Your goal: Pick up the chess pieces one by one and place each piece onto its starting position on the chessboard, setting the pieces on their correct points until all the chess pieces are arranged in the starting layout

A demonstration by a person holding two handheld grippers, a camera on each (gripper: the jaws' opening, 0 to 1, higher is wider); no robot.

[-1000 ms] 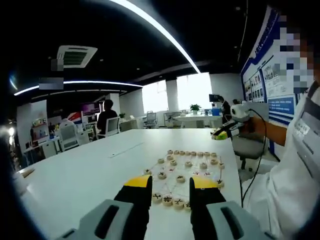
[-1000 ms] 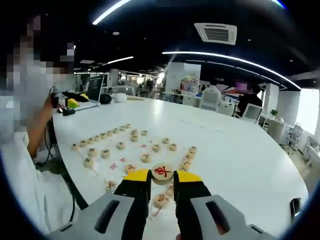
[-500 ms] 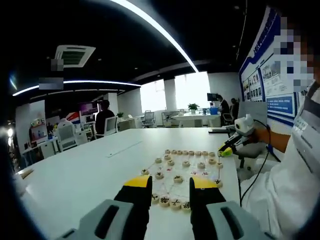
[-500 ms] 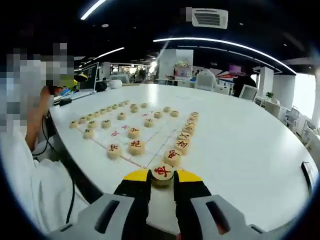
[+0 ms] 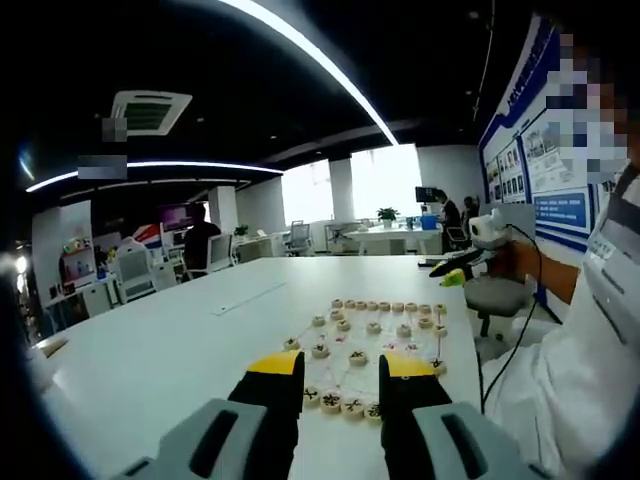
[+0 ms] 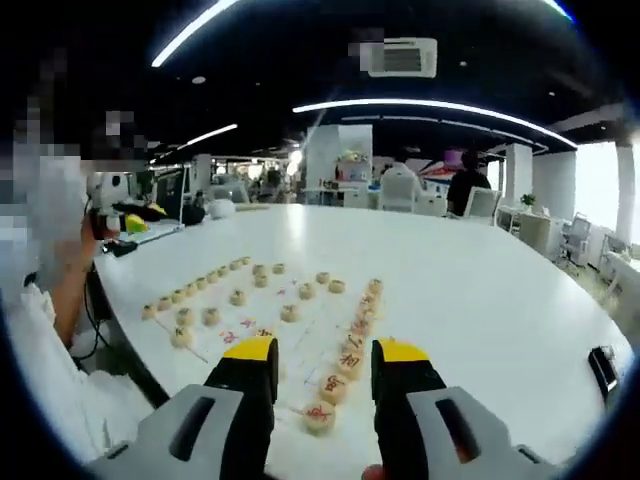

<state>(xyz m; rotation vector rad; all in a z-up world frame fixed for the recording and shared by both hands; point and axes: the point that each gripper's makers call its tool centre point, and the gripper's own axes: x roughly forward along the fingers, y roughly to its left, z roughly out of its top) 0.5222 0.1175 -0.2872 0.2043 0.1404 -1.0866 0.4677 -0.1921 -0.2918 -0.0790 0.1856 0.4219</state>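
The red-marked chess piece (image 6: 319, 415) has left the right hand-held gripper (image 6: 325, 352), whose jaws now stand apart above it on the white counter (image 6: 480, 300), while the left hand-held gripper (image 5: 340, 366) hovers released over the board's near row.

Our grippers and sleeve

We see each gripper (image 5: 341, 372) (image 6: 325, 358) with black, yellow-tipped jaws on grey housings, and the person's white sleeve (image 5: 565, 375).

An open-plan office: a large white conference table (image 5: 180, 340), swivel chairs (image 5: 222, 252) at desks, ceiling air-conditioning cassette (image 5: 148, 108), strip lighting (image 5: 310, 60), a display board (image 5: 540, 160) and bright windows (image 5: 385, 180)
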